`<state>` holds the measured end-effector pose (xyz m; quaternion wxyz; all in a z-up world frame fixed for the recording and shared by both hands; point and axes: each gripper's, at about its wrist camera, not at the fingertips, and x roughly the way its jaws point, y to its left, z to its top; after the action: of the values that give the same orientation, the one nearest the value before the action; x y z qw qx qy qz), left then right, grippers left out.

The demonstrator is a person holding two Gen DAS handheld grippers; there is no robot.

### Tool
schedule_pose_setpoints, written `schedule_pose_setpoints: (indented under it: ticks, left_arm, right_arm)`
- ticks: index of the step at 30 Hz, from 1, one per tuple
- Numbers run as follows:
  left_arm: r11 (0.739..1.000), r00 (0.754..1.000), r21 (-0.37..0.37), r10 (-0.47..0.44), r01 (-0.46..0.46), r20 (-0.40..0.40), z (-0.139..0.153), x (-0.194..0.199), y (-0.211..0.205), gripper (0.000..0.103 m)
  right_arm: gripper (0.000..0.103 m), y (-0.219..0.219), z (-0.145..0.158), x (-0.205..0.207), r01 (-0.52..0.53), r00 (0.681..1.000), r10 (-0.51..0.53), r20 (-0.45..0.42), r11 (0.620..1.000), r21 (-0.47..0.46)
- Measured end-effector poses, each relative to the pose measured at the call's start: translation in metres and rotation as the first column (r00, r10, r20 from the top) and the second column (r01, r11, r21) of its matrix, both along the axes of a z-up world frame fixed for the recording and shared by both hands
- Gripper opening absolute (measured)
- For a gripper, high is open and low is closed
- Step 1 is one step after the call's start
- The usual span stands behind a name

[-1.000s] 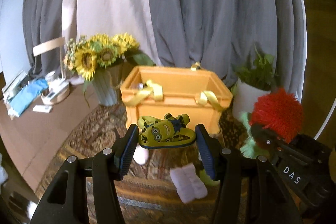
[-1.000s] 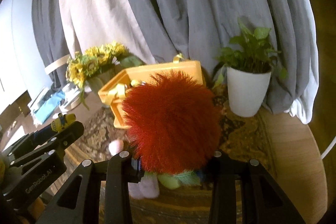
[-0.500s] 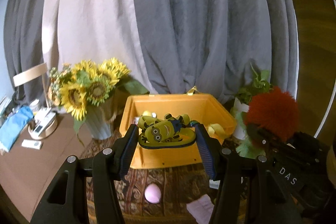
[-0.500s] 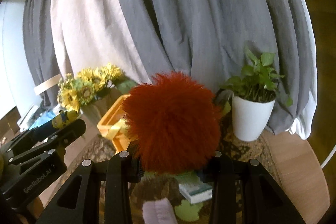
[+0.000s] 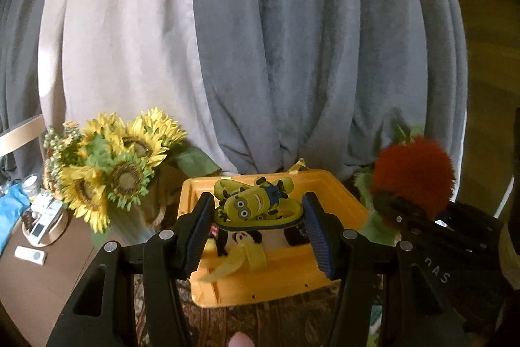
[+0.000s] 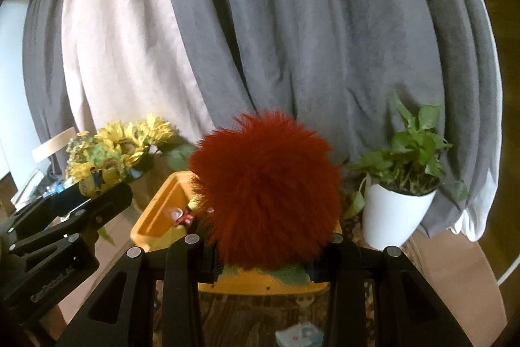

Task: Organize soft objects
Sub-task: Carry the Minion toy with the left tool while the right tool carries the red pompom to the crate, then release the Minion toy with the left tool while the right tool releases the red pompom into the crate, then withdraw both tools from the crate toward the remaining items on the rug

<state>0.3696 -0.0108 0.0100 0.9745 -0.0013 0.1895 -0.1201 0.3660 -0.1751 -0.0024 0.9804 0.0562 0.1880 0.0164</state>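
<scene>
Both hands had carried their loads forward until the orange bin (image 5: 344, 204) lay directly beneath the fingers. Crosswise between the left gripper (image 5: 258, 225) pads sat the clamped minion slipper (image 5: 256, 208) — over the bin's middle. Nearer the bin's right side, the right gripper (image 6: 265, 252) squeezed the red pom-pom toy (image 6: 265, 200) — tightly.

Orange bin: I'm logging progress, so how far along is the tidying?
Done: a few small items lie in the orange bin. In hand: left tongs hold the minion slipper, right tongs the red pompom toy, both by the bin. Left: dropping both.
</scene>
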Motion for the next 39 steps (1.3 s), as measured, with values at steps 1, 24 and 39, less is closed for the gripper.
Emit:
schedule_pose_setpoints:
  ticks: [1,24,39]
  left_arm:
    - [1.000,1.000,0.001,-0.001,0.001,-0.001,0.000,0.007,0.000,0.055]
    - [0.996,0.980,0.083,-0.014,0.031,-0.199,-0.057,0.119,-0.010,0.056]
    - [0.992,0.987,0.122,0.039,-0.020,-0.153,-0.051,0.104,-0.006,0.087]
  right_arm:
    - [0.038,0.000,0.000,0.007,0.000,1.000,0.000,-0.005,1.000,-0.001]
    - [0.043,-0.001,-0.052,0.125,-0.030,0.977,0.020,-0.211,0.999,-0.045]
    - [0.066,-0.012,-0.049,0.116,0.032,0.978,-0.037,-0.203,0.999,-0.028]
